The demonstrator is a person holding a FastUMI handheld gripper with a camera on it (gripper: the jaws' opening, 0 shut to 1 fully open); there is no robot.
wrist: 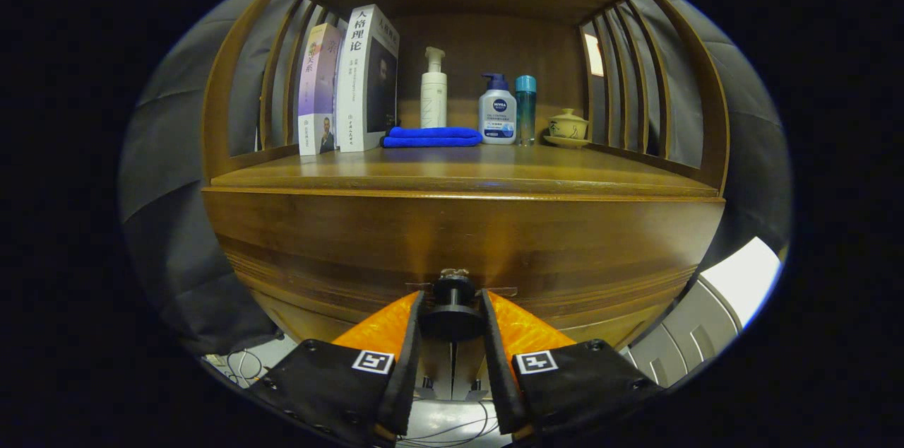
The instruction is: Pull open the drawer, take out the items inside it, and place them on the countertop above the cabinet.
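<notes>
- Right up close, the gripper (452,307) has its jaws drawn in narrow around the black knob (453,290). The fingers (413,335) flank it on both sides and look to be touching, so I judge it gripped, though the actual contact is hard to see.
- The knob sits low on the drawer (459,243), and the drawer front lies flush with the cabinet. So this is step one: the drawer is not yet pulled open.
- Next move, as I read it: a straight pull back along the fingers, level and steady, with the grip kept firm so the small round knob does not slip out.
- Whatever is inside the drawer is fully hidden behind its front; nothing can be said of it yet.
- Above the drawer lies the worktop (494,169), its front half bare, which leaves room to set things down.
- Along the back stand two books (349,80), a folded blue cloth (431,136), a white pump bottle (433,91), a lotion bottle (497,112), a slim teal bottle (525,109) and a small lidded cup (568,126).
- Below the jaws, cables and pale shapes are too blurred to name.
</notes>
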